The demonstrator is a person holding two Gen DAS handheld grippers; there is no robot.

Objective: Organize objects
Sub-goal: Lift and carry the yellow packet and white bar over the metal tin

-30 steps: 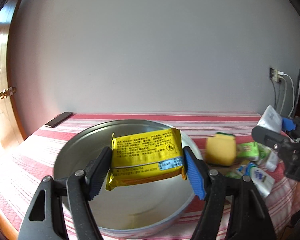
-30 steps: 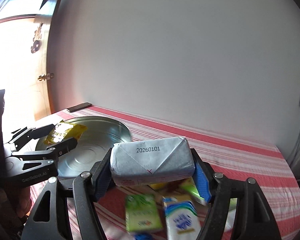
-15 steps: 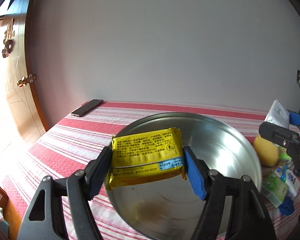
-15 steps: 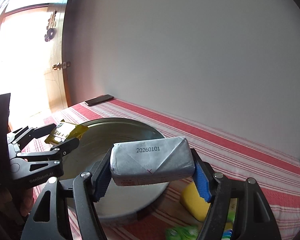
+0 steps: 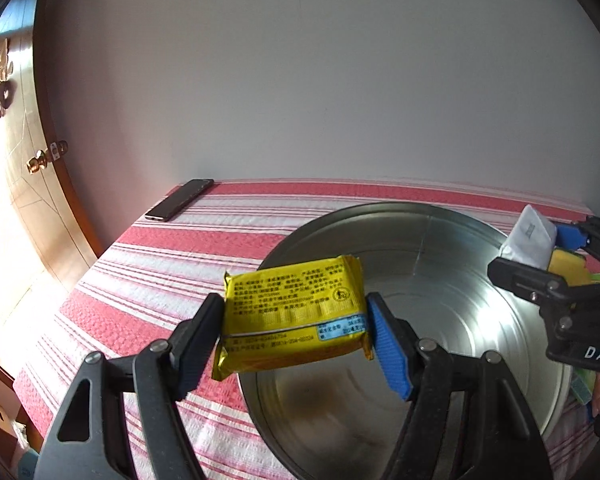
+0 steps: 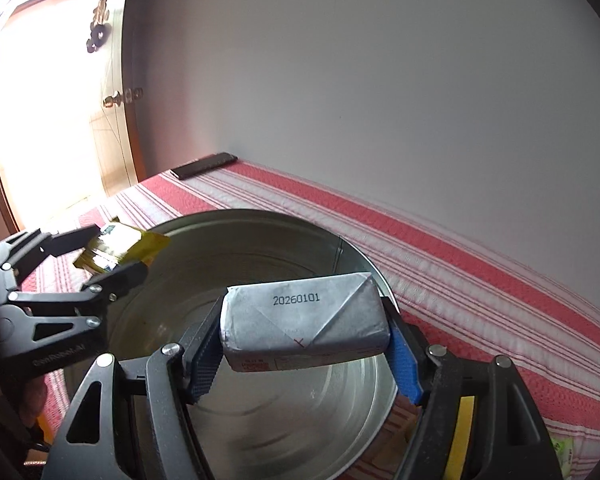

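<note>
My left gripper point(image 5: 296, 332) is shut on a yellow snack packet point(image 5: 294, 312), held over the left rim of a wide metal basin point(image 5: 452, 240). My right gripper point(image 6: 304, 340) is shut on a silver-grey wrapped pack point(image 6: 304, 320) stamped with a date, held above the basin's inside point(image 6: 260, 432). In the right wrist view the left gripper point(image 6: 112, 256) with the yellow packet point(image 6: 120, 244) shows at the left. In the left wrist view the right gripper point(image 5: 540, 256) with the grey pack point(image 5: 532, 236) shows at the right.
The basin stands on a table with a red and white striped cloth point(image 5: 160, 272). A dark phone point(image 5: 180, 205) lies at the far left corner by the wall. Green and yellow packs point(image 5: 580, 276) lie right of the basin. A wooden door point(image 5: 24, 184) stands at the left.
Both grippers have swung left with their packs. The basin now fills the middle of both views, and the loose packs on the right have slid almost out of sight.
</note>
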